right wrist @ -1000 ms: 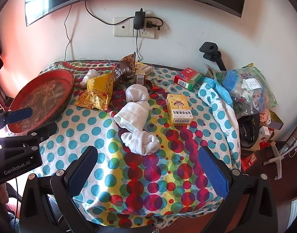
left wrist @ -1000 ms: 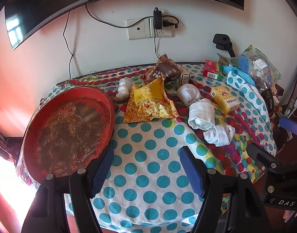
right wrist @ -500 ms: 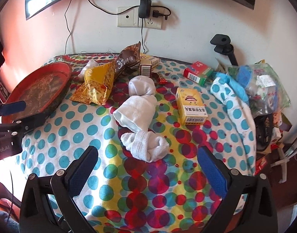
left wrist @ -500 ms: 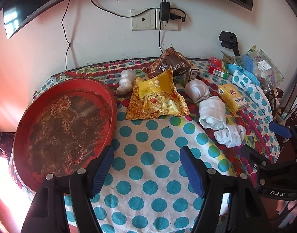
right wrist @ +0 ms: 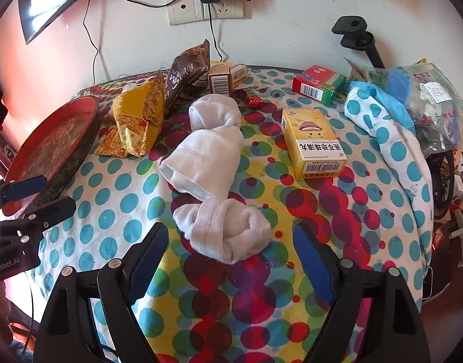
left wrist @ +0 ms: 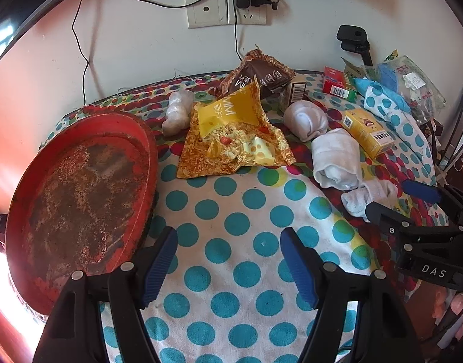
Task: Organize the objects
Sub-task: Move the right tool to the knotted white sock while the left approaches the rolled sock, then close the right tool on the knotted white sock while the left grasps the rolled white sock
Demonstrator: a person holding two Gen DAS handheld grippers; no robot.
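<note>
Right tool, jaws spread and just narrowing with nothing yet between them, poised above the nearest rolled white sock on the dotted bench. Left tool released over bare cloth beside the red tray. For a sound grasp, lower until the pads straddle the roll's thick middle, then close squarely across it.

On the table, the tray lies left, the snack wrapper in the middle, the rolled socks and medicine box right.
</note>
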